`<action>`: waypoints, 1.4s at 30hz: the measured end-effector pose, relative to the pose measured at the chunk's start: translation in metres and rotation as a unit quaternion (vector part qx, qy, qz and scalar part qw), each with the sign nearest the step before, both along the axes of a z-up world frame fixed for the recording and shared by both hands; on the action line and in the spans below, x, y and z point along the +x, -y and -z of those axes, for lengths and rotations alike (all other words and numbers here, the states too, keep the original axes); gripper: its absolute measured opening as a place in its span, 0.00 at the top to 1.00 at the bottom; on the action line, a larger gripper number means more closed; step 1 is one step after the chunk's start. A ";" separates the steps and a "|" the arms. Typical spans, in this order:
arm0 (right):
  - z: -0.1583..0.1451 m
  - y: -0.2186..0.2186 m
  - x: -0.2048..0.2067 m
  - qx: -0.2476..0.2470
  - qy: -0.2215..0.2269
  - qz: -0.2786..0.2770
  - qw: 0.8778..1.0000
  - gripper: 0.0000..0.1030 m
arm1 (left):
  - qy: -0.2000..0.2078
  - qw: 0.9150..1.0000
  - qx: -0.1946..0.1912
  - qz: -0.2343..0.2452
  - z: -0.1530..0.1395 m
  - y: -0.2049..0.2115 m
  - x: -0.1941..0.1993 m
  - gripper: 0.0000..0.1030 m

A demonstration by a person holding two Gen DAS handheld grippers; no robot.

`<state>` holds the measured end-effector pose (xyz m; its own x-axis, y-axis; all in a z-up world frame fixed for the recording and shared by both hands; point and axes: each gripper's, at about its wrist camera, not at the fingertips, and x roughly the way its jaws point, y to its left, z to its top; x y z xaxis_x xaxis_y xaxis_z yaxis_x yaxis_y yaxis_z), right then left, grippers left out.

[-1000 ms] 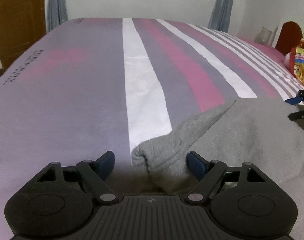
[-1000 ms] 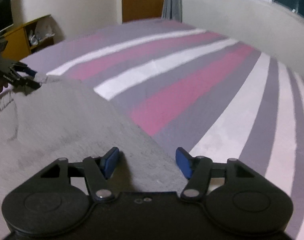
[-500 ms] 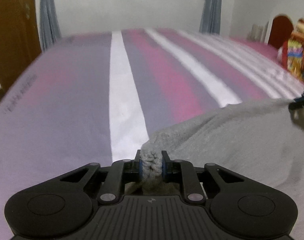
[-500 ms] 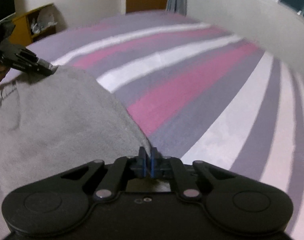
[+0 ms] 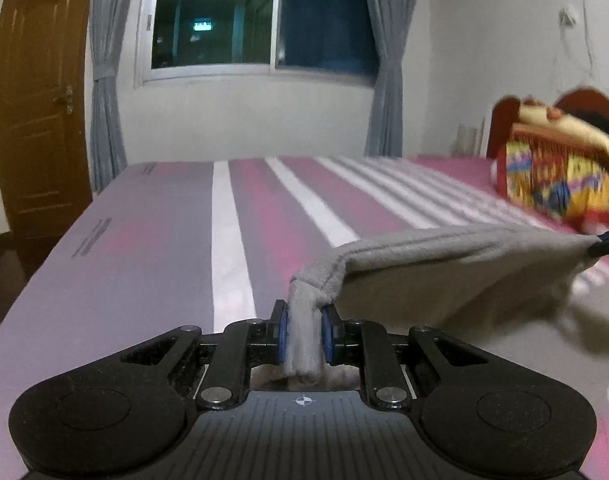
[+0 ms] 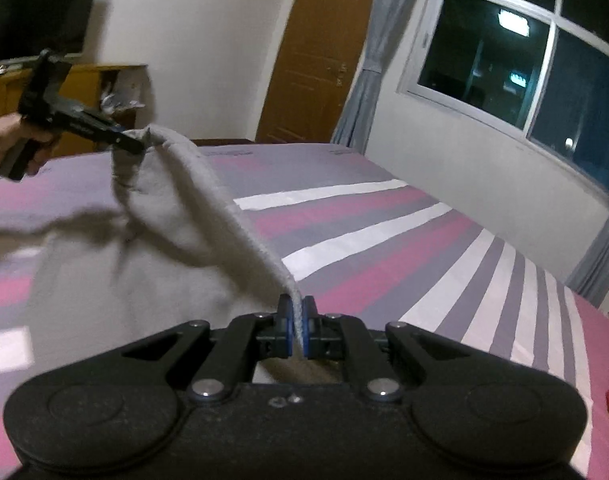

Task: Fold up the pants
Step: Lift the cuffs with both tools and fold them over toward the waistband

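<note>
We hold the grey pants (image 5: 444, 252) off the striped bedspread (image 5: 164, 248) by one edge, and everything that follows depends on how that edge runs. Our left gripper (image 5: 304, 332) has its blue pads pressed together on a bunched, ribbed corner of the cloth, and our right gripper (image 6: 299, 330) is clamped on a thinner bit of the same hem. Between the two pinch points the edge is stretched into a nearly straight, taut line, so the long axis of what we are carrying runs from gripper to gripper, above the bedspread and roughly crosswise to its stripes as far as we can judge. Below that line the rest of the pants hangs as a loose sheet, sagging toward the bedspread; in the right wrist view the lower part looks draped on the bedspread nearer to us, though the blur there keeps us from saying how much rests on it. From the right gripper, the left gripper (image 6: 104, 132) sits up and to the left, gripped by a hand (image 6: 8, 140). Neither hand is clearly nearer the free bulk of cloth, so we judge the fold will need both ends carried together over the bedspread, keeping the line level.
</note>
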<state>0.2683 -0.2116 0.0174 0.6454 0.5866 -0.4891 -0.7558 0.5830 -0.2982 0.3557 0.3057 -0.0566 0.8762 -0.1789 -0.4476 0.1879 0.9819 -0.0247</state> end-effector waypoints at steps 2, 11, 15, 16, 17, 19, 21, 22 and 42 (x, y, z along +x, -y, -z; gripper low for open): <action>0.023 0.000 -0.023 -0.009 -0.006 0.000 1.000 0.96 | -0.021 1.000 0.014 -0.007 0.021 0.009 -0.020 0.83; 0.105 0.020 -0.046 0.030 -0.123 0.104 0.987 0.70 | -0.094 0.992 -0.006 -0.080 0.068 0.012 -0.087 0.64; 0.087 0.054 -0.050 0.117 -0.157 0.136 0.971 0.65 | -0.055 0.983 -0.128 -0.120 0.059 -0.005 -0.118 0.43; 0.086 0.059 -0.047 0.142 -0.176 0.147 0.963 0.63 | -0.047 0.972 -0.191 -0.126 0.059 -0.012 -0.123 0.43; 0.087 0.065 -0.040 0.172 -0.204 0.158 0.951 0.61 | -0.045 0.960 -0.244 -0.128 0.063 -0.016 -0.126 0.43; 0.094 0.080 -0.020 0.249 -0.274 0.192 0.909 0.56 | -0.049 0.930 -0.343 -0.126 0.075 -0.023 -0.127 0.43; 0.105 0.096 -0.003 0.311 -0.325 0.223 0.865 0.53 | -0.061 0.906 -0.399 -0.128 0.087 -0.019 -0.124 0.43; 0.110 0.104 0.003 0.336 -0.345 0.235 0.844 0.53 | -0.071 0.896 -0.418 -0.131 0.092 -0.018 -0.121 0.43; 0.094 0.135 0.011 0.417 -0.254 0.196 0.851 0.94 | -0.125 0.951 -0.268 -0.086 0.068 -0.023 -0.070 0.83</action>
